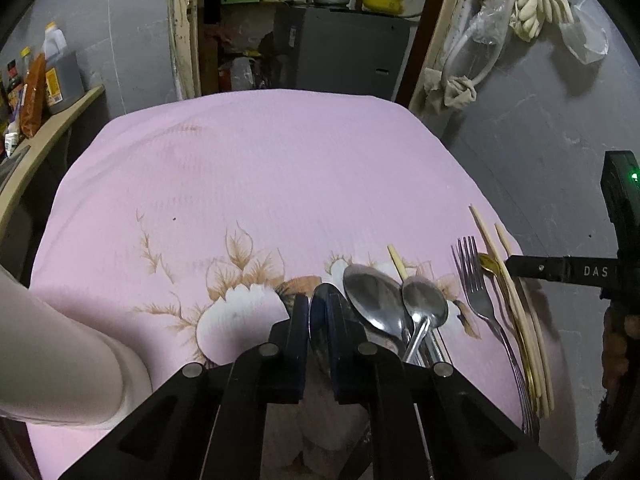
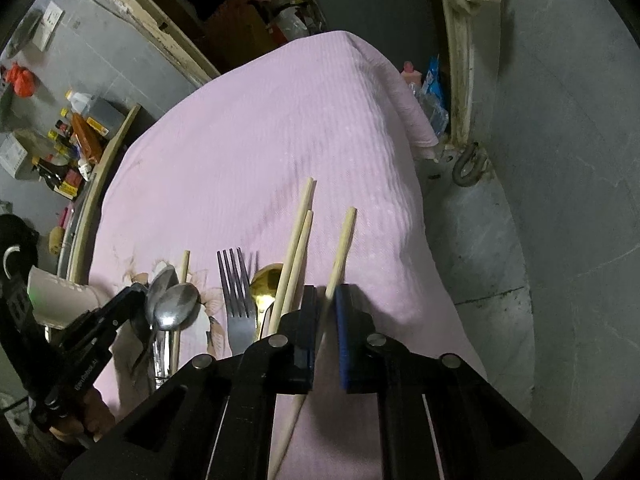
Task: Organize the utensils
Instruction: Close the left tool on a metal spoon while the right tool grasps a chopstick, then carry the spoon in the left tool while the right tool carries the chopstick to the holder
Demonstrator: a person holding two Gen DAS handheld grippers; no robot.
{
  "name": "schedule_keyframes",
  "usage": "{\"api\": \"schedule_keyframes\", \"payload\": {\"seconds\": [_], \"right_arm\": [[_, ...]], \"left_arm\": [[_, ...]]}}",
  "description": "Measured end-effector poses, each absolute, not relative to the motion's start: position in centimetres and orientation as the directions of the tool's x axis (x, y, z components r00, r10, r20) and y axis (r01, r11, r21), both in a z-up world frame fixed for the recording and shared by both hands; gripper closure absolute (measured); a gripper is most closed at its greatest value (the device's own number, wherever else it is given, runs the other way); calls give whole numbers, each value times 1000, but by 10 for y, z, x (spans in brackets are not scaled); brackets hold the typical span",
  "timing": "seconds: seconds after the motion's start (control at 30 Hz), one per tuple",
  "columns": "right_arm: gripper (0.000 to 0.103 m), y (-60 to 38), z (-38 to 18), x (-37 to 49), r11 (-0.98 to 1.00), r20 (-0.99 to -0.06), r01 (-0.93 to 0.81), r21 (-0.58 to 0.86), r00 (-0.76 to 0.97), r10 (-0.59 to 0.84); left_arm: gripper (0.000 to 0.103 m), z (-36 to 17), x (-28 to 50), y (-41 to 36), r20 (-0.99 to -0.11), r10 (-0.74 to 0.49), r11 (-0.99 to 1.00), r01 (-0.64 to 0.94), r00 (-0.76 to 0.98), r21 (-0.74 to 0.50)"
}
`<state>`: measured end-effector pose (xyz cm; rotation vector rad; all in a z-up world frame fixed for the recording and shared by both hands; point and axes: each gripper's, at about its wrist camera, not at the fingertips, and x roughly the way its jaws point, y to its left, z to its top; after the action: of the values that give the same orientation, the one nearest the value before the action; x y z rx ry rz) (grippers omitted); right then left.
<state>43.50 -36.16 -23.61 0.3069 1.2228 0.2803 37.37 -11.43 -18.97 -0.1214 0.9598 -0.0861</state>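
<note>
Utensils lie on a pink flowered cloth [image 1: 260, 168]. My left gripper [image 1: 318, 312] is shut on a steel spoon [image 1: 320, 300], its bowl between the pads. Two more steel spoons [image 1: 376, 300] lie just right of it, then a lone chopstick [image 1: 396, 260], a steel fork [image 1: 476, 280], a gold spoon [image 1: 490, 264] and several chopsticks [image 1: 520, 312]. In the right wrist view my right gripper [image 2: 326, 300] has narrowly parted jaws around one chopstick [image 2: 340, 248]; I cannot tell if the pads touch it. Two chopsticks [image 2: 296, 240], the gold spoon [image 2: 266, 284] and fork [image 2: 236, 288] lie left of it.
A shelf with bottles and jars [image 1: 36, 88] runs along the left wall. A doorway with cluttered storage [image 1: 312, 32] is behind the table. Cloths and a bag hang on the right wall [image 1: 532, 4]. The table's right edge drops off beside the chopsticks [image 2: 432, 240].
</note>
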Motion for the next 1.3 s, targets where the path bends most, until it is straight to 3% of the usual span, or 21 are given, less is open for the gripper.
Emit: {"api": "schedule_keyframes", "payload": {"seconds": [0.33,0.57,0.8,1.3], "right_arm": [[99,-372,-218,411,850,-766,-37,526,412,492],[99,-370,-188,377,781,-604,-126,612,563,564],[99,-336,-152,355,782,-507,-259,566,638,579],[99,-237,-50,353,693,-229,-474,544,710,666]], "left_arm": [[101,-165,357,-119,-779,-72,995,-14,622,-104],[101,-129,327,-122,-694,37,997,-75,719,-24],[101,-93,299,-115,-585,163,985,-161,795,55],[101,2,263,-9,-419,289,944,-328,860,-22]]}}
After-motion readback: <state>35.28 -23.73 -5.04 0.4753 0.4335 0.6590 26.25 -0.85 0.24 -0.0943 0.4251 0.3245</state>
